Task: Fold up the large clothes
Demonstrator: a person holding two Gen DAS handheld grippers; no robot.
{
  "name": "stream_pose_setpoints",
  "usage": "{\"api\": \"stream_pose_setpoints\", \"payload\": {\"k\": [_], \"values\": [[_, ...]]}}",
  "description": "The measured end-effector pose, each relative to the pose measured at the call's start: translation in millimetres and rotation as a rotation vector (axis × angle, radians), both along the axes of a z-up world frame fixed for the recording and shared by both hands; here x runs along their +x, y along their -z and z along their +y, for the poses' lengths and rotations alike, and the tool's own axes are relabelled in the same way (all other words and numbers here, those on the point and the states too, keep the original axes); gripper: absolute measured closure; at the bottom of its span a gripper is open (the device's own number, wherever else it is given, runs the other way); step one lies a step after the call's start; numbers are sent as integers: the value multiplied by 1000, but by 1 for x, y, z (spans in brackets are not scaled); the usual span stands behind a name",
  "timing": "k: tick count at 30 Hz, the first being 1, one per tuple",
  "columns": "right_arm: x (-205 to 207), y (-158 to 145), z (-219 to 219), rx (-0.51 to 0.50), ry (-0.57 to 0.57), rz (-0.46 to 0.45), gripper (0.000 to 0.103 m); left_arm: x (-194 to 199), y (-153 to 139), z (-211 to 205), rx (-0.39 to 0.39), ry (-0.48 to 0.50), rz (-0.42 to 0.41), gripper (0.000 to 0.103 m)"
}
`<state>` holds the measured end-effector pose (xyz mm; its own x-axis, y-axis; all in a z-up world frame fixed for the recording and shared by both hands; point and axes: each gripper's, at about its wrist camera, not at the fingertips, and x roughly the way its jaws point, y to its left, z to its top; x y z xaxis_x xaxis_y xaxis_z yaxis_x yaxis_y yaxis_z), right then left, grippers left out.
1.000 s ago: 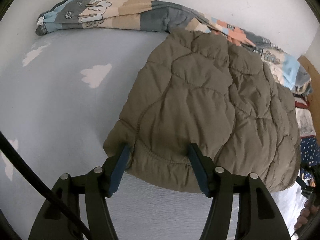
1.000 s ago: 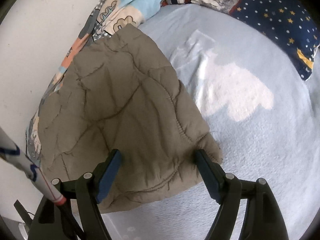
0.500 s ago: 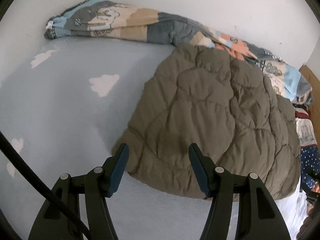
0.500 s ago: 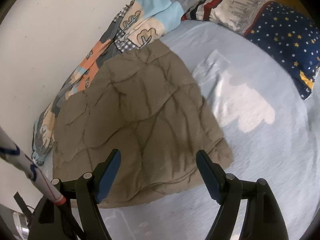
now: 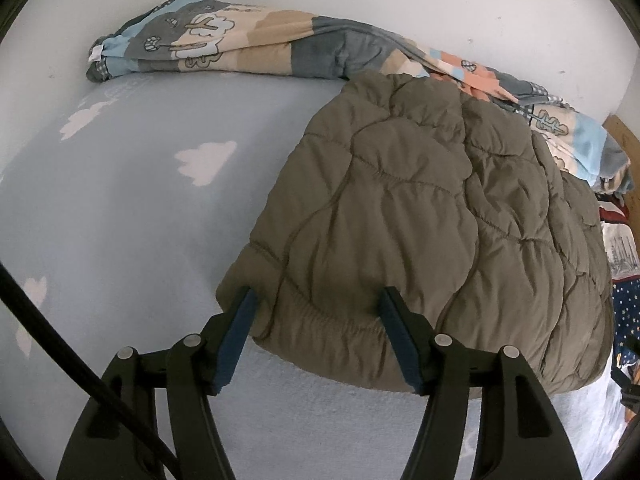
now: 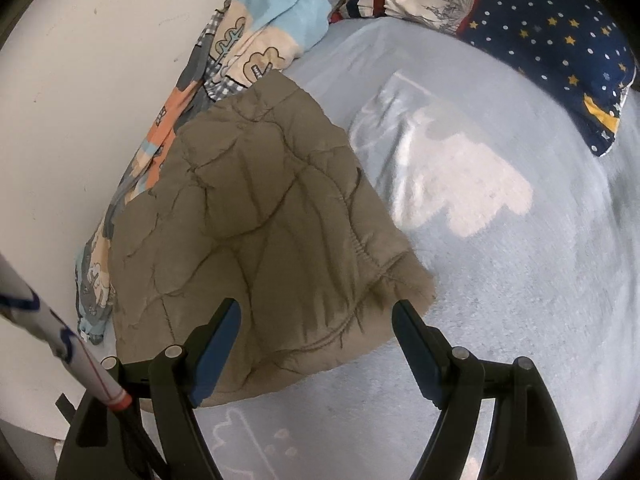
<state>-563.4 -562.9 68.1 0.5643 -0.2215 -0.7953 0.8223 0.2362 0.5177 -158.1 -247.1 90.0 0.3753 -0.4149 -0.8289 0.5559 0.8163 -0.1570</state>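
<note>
A folded olive-brown quilted puffer jacket lies on the light blue bed sheet. It also shows in the right wrist view. My left gripper is open, its fingers on either side of the jacket's elastic hem at the near left corner, holding nothing. My right gripper is open over the jacket's near edge, close to its right corner, holding nothing.
A rolled cartoon-print quilt lies along the white wall behind the jacket, also in the right wrist view. A navy star pillow sits at the far right. The sheet has white cloud prints.
Both grippers drew back from the jacket and have come in close to its near edge again. The jacket lies still and both stay open.
</note>
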Motion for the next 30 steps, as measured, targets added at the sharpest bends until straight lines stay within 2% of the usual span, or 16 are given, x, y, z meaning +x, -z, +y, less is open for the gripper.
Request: {"api": "stream_pose_setpoints", "payload": {"k": [4,8,22,25,30], "values": [[0,-1,1,-1,-1,2,21,2,-1,3,0,-8,13,35],[0,-1,1,1,1,3,20,8,2,10,-16,-31,60,30],[-5,6,-2,37,34,-3,18,33,22,42,-136,-143,320,26],[-12,11,-7,40,62,0,16,39,26,49,-157,-176,366,26],[-38,31,-21,115,159,-39,16,43,28,58,-202,-200,420,26]]}}
